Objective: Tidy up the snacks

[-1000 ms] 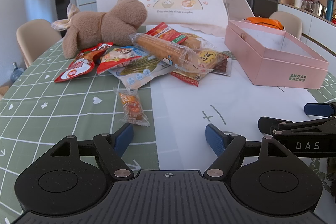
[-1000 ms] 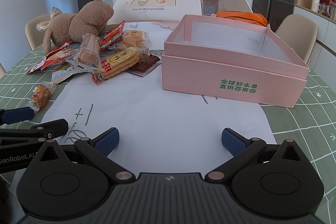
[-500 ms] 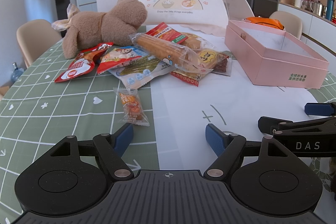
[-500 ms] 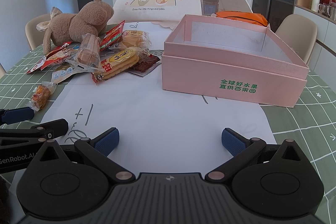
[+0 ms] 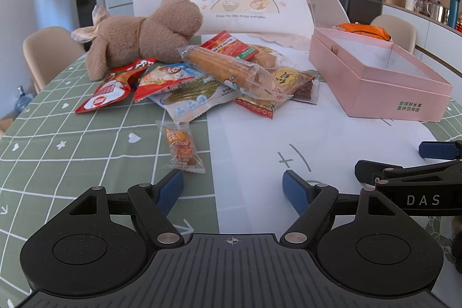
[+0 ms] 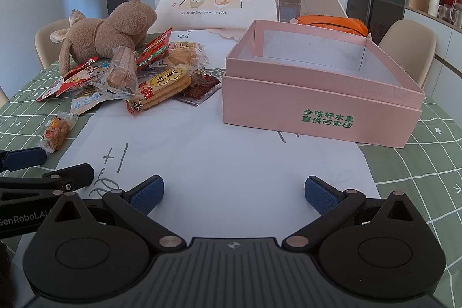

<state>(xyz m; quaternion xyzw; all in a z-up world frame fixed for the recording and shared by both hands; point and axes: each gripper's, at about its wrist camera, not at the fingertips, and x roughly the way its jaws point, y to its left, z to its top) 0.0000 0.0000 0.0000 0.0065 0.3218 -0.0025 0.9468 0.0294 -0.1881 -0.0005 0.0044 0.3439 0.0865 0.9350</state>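
Both tongs – left tongs [image 5: 232, 189] and right tongs [image 6: 233, 192] – sit released and empty, low over the worktop [image 6: 231, 158], probably lining up since the snack pile [image 5: 219, 77] lies left of the empty pink box [image 6: 320, 82] – nothing packed yet.

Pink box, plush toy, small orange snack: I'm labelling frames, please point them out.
pink box [image 6: 317, 117], right wrist view, front wall.
plush toy [image 5: 150, 39], left wrist view, body.
small orange snack [image 5: 180, 146], left wrist view, wrapper middle.
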